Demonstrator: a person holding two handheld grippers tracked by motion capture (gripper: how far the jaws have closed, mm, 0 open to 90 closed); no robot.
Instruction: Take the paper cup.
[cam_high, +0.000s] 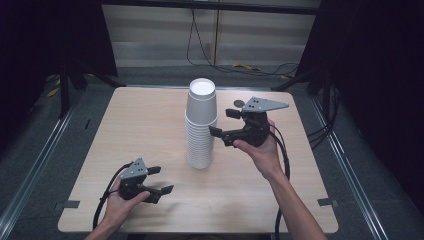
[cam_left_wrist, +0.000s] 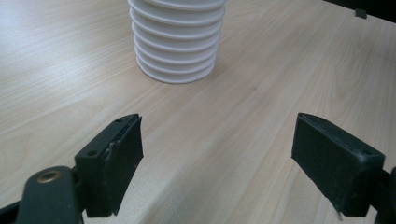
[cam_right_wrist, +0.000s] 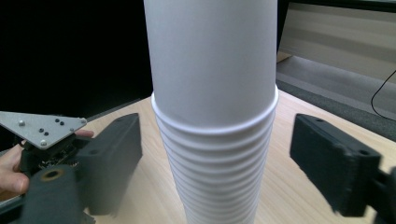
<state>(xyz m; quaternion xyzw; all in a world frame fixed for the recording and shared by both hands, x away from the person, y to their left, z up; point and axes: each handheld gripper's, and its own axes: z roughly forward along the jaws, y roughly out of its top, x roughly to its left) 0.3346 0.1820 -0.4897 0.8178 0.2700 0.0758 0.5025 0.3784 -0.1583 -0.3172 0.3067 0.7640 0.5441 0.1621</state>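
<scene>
A stack of white paper cups (cam_high: 201, 125) stands upside down at the centre of the high view, on a light wooden table (cam_high: 150, 120). The top cup sits raised above the tightly nested rims below it.

The right gripper (cam_high: 218, 123) is at right of centre in the high view, held level in the person's right hand (cam_high: 262, 147), jaws pointing left at the upper half of the stack. In the right gripper view the stack (cam_right_wrist: 215, 112) rises through the middle of the frame between the two black jaws. Both jaws stand spread, each clear of the cup wall, with a visible gap on either side.

The left gripper (cam_high: 161, 180) is at lower left in the high view, low over the table, well apart from the stack. In the left gripper view its jaws are spread with only bare tabletop between them; the base of the stack (cam_left_wrist: 176, 44) stands at top centre.
</scene>
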